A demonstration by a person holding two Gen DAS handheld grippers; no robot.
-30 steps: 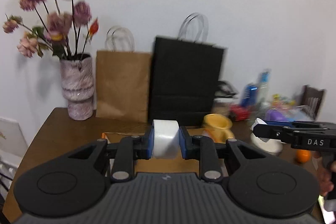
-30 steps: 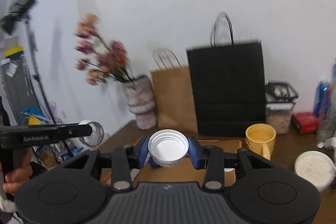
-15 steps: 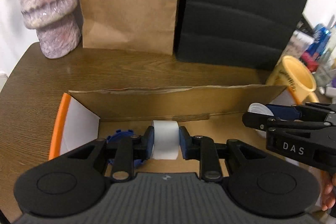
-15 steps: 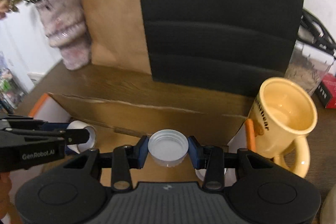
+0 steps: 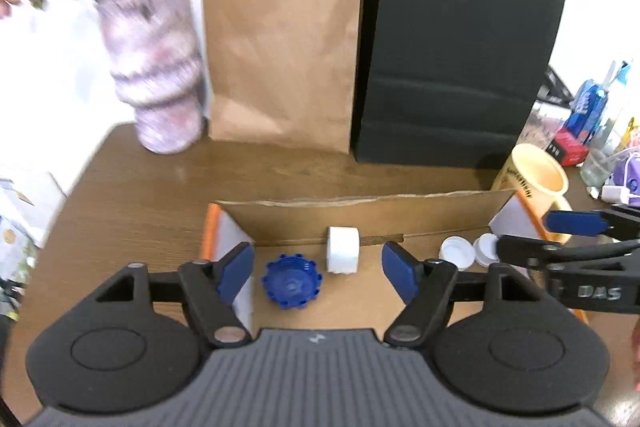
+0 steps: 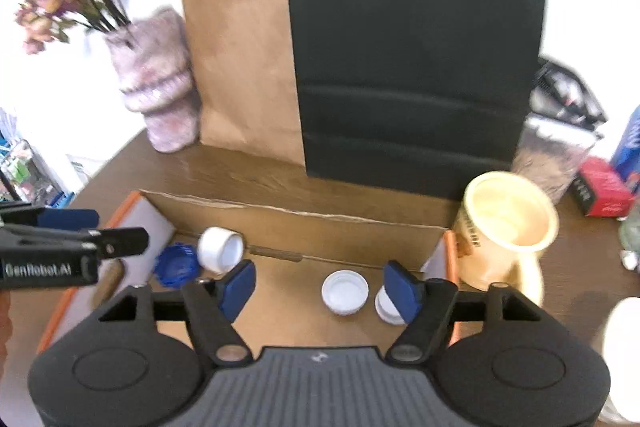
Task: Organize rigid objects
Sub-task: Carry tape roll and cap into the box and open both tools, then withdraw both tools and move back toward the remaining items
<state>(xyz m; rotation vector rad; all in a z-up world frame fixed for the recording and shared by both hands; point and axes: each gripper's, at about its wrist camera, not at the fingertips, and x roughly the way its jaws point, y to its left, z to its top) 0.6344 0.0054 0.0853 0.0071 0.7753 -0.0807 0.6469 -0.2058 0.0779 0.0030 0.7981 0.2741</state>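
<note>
Wooden bench [image 5: 132, 187] against a white wall, brown paper bag [image 5: 280, 51] and black paper bag [image 5: 456, 67] standing at the back, mottled pink vase [image 5: 156, 75] with dried flowers to their left, yellow mug [image 6: 508, 227] just outside the right end of the box. Shallow cardboard box [image 5: 360, 211] with orange edging sits on the bench in front of the bags, and I've got both tools over it. Left hand-held gripper [image 5: 318, 271]: jaws have just been opening, now wide apart with nothing clamped; the white cylindrical cap [image 5: 343, 254] sits free on the box floor between and beyond the blue pads, lying on its side near the back wall. From the right wrist view its open mouth faces right and toward the camera [image 6: 220, 250], so its axis runs roughly level along the box's length. Blue ribbed cap [image 5: 292, 281] lies flat just left of it, hollow side up. Right hand-held gripper [image 6: 320, 291]: jaws also just opened, wide, holding nothing; the white screw lid [image 6: 345, 292] lies flat between the pads, hollow side up, axis vertical, touching neither pad. Second small white cap [image 6: 386, 307] sits just right of it, partly hidden behind the right pad, so I can't tell its orientation.
</note>
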